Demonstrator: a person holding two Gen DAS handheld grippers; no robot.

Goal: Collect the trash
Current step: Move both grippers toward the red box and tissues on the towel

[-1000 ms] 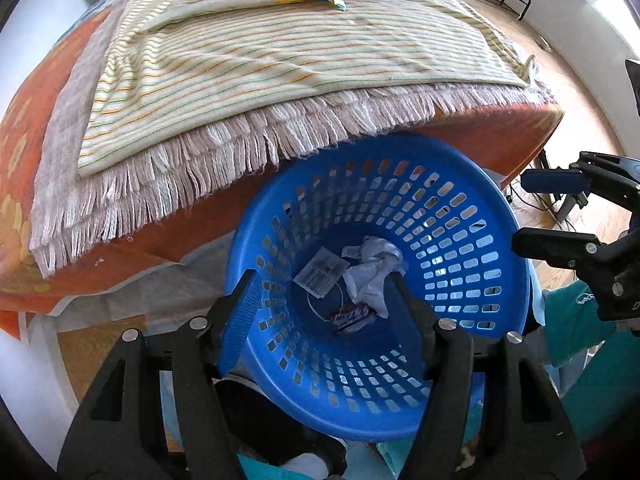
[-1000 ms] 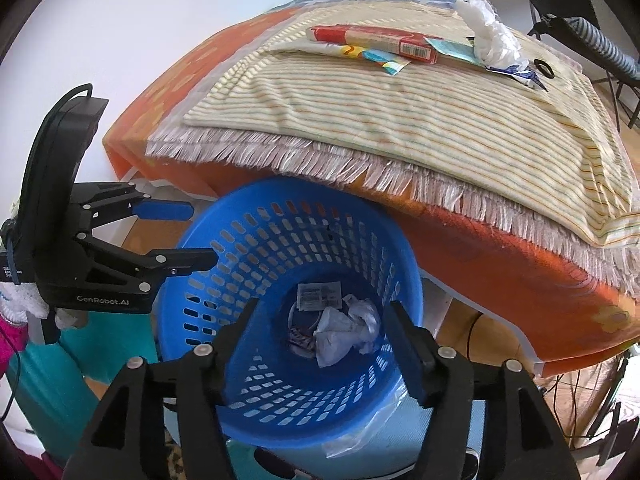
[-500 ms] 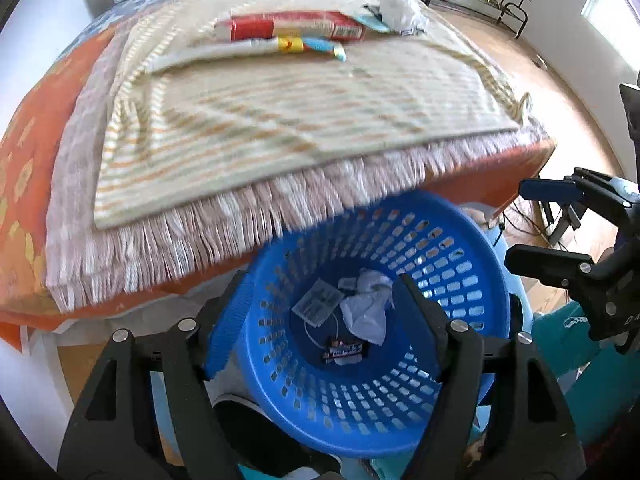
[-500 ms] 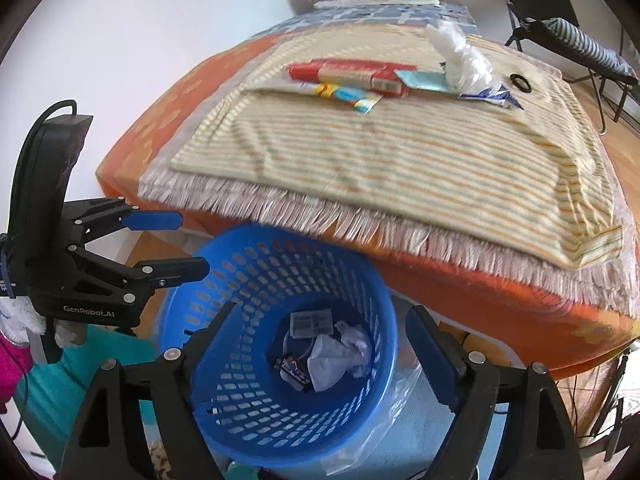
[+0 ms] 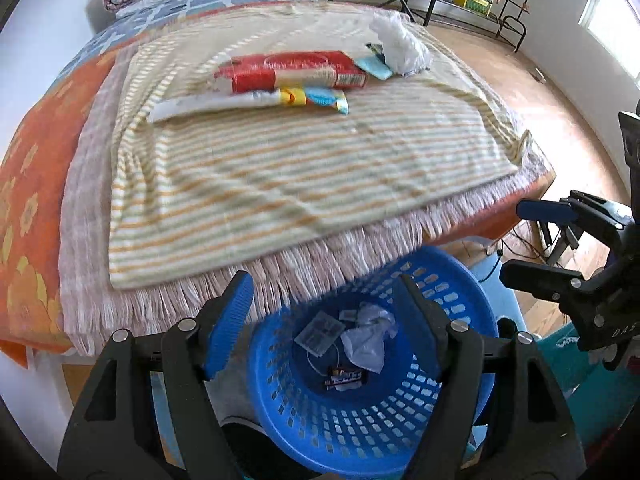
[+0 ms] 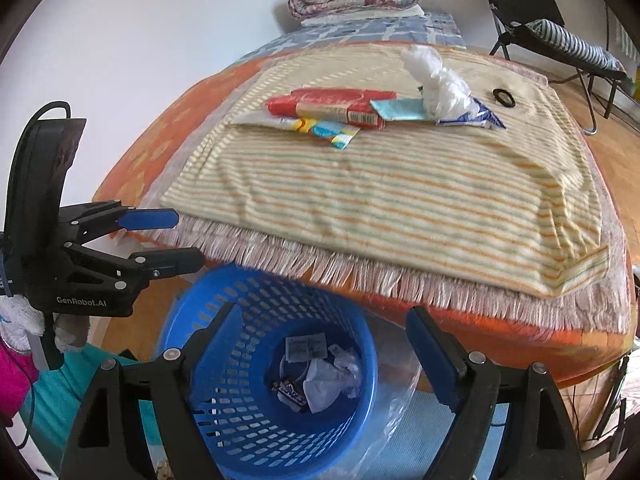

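Both tongs, left tongs (image 5: 324, 320) and right tongs (image 6: 320, 344), hang empty with jaws wide apart above the blue basket (image 6: 224, 432) holding crumpled trash (image 6: 328, 380), while more wrappers (image 6: 332, 114) lie beyond it on the bed (image 6: 400, 200).

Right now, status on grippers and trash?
Left gripper and right gripper open, empty, above blue basket. Red carton, wrappers, white plastic bag uncollected on bed. Nothing blocking.
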